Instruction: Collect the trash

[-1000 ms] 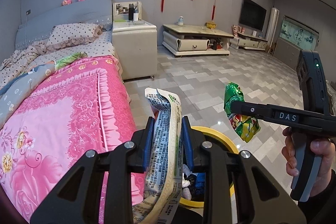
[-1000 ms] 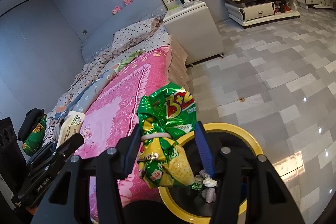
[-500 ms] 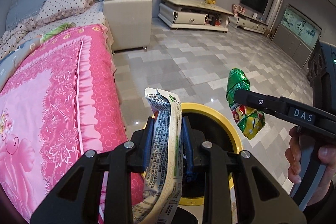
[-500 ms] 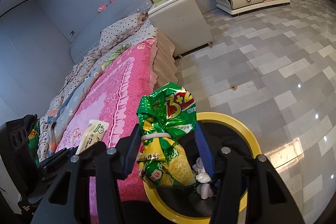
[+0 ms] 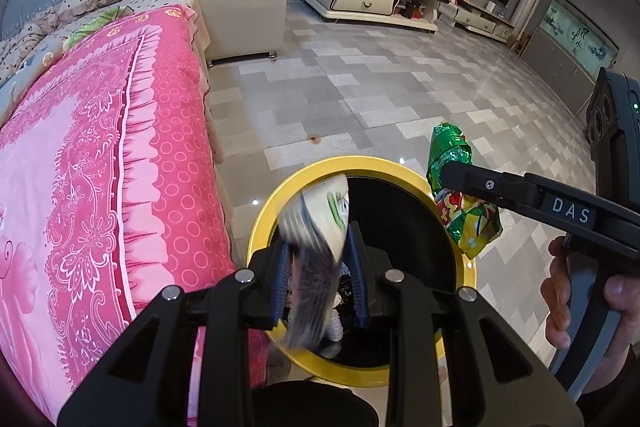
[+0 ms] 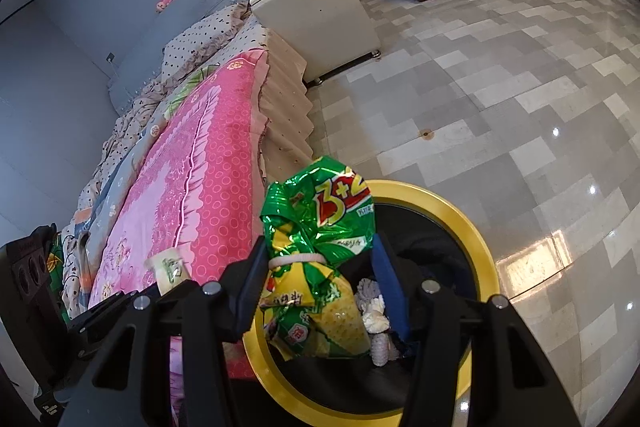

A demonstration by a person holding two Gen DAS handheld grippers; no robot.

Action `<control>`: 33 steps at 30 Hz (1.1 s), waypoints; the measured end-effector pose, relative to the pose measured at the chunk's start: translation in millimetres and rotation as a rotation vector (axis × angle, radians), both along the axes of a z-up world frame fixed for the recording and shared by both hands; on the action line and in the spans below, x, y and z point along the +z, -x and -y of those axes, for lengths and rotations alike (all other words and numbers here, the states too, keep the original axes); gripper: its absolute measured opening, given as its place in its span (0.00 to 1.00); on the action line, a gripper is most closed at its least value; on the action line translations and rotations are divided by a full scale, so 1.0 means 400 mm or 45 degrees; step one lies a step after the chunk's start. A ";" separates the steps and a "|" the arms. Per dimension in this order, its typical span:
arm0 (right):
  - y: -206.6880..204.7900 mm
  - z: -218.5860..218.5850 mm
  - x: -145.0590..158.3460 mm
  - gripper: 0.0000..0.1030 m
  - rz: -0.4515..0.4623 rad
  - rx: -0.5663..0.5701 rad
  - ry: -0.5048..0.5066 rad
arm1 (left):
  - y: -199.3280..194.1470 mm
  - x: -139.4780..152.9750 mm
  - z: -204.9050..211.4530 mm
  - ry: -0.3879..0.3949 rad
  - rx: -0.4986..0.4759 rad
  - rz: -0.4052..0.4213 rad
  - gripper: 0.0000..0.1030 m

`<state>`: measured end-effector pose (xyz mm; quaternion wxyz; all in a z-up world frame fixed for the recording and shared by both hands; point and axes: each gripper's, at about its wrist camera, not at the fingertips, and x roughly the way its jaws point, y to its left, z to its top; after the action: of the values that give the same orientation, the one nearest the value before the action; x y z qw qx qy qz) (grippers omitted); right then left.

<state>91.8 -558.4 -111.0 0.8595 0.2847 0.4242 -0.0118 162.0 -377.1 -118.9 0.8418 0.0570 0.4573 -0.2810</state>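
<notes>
both grippers have dropped over the yellow-rimmed bin (image 5: 264, 223), left gripper (image 5: 320, 267) clamping the white wrapper (image 5: 320, 227), right gripper (image 6: 320, 279) gripping the green snack bag (image 6: 320, 227), release comes next.

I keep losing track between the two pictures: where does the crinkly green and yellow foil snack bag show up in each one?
Left wrist view: the green and yellow foil snack bag is right of centre, pinched by the other gripper, at the bin's far-right rim.
Right wrist view: bottom centre, between this camera's own fingers.
Shared landmark: the yellow-rimmed black bin.
</notes>
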 end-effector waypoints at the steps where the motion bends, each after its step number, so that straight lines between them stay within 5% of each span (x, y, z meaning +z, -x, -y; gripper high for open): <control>1: 0.000 -0.001 -0.001 0.48 -0.003 -0.004 0.006 | -0.001 -0.001 -0.001 0.001 0.001 0.000 0.24; 6: 0.005 0.005 -0.007 0.49 -0.009 -0.018 0.003 | -0.006 -0.002 -0.010 0.015 0.013 -0.024 0.27; 8: 0.008 0.009 -0.008 0.50 -0.015 -0.032 0.008 | -0.003 0.002 -0.015 0.025 0.015 -0.020 0.36; 10: 0.007 0.010 -0.009 0.62 -0.026 -0.041 0.005 | 0.002 0.008 -0.019 0.037 0.012 -0.013 0.38; 13: 0.013 0.014 -0.011 0.62 -0.031 -0.057 0.005 | 0.007 0.019 -0.026 0.049 0.013 -0.004 0.43; 33: 0.015 -0.111 0.071 0.62 0.021 0.024 0.041 | 0.018 0.115 -0.263 0.103 0.204 0.103 0.43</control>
<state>85.8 -514.1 -82.5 0.8675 0.2669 0.4196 -0.0080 154.7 -271.9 -72.8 0.8810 -0.0027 0.4143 -0.2285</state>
